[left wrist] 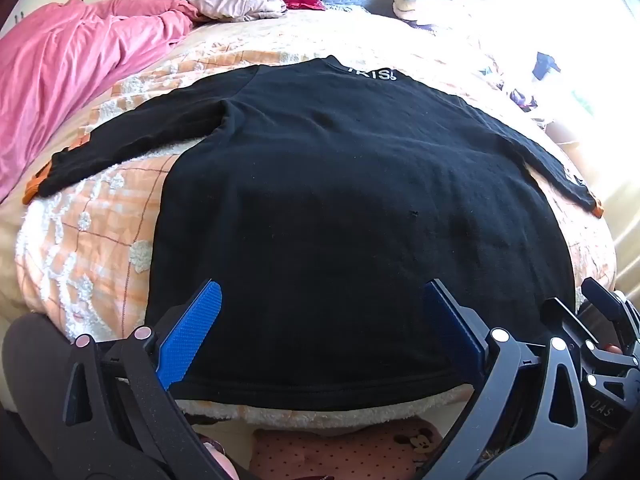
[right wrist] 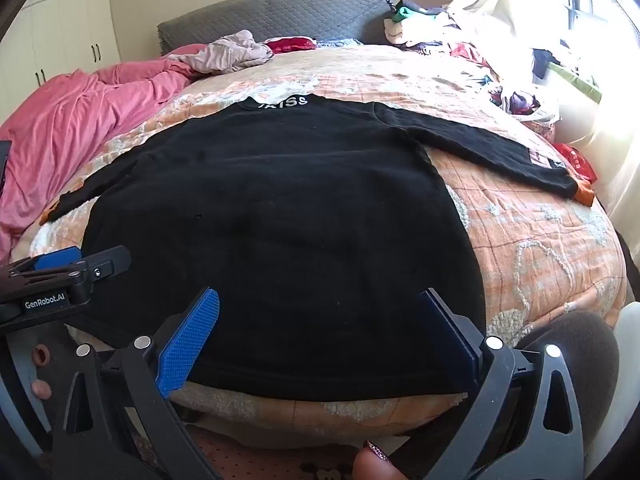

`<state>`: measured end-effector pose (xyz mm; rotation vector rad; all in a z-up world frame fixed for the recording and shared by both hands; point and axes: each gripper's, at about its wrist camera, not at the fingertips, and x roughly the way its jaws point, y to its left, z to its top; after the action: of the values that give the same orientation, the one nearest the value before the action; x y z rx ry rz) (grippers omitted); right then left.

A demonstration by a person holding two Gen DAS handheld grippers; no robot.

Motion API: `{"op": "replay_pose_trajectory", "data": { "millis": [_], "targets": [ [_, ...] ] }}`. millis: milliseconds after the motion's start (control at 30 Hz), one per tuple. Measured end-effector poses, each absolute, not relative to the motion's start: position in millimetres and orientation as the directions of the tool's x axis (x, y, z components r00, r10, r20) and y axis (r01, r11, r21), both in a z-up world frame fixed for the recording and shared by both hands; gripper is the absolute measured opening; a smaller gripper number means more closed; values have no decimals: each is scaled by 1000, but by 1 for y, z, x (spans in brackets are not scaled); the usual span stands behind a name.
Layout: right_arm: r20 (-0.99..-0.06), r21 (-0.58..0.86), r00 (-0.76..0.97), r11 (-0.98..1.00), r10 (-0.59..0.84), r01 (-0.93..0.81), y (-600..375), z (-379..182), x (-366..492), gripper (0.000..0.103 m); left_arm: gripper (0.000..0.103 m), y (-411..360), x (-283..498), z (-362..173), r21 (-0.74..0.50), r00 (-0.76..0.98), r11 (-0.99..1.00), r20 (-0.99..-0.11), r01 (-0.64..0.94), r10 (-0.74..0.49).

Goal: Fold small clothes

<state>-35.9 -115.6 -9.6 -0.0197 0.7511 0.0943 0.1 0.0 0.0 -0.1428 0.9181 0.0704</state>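
A black long-sleeved top (left wrist: pixel 340 200) with white letters at the collar and orange cuffs lies flat on the bed, both sleeves spread out; it also shows in the right wrist view (right wrist: pixel 272 220). My left gripper (left wrist: pixel 322 292) is open and empty, hovering over the hem at the near edge. My right gripper (right wrist: pixel 320 300) is open and empty, also over the hem, to the right of the left one. The left gripper's fingers (right wrist: pixel 64 264) show at the left edge of the right wrist view.
The bed has an orange checked blanket (right wrist: pixel 520 232). A pink duvet (left wrist: pixel 68 72) is bunched along the left. Loose clothes (right wrist: pixel 232 54) lie by the grey headboard (right wrist: pixel 280 12). A heap of clothes (right wrist: pixel 500 72) sits at the far right by the window.
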Motion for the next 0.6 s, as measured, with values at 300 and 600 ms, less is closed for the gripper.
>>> {"op": "replay_pose_trajectory", "data": {
  "millis": [300,600],
  "targets": [
    [-673,-18,738,996,56,-92,-111,-6,-36,99,95,-1,-1,8,-96,621,987,-783,-128,4],
    [-669,-27,742,996,44,-83,-110,-6,-37,99,95,-1,-1,8,-96,622,988,-783,-125,3]
  ]
}}
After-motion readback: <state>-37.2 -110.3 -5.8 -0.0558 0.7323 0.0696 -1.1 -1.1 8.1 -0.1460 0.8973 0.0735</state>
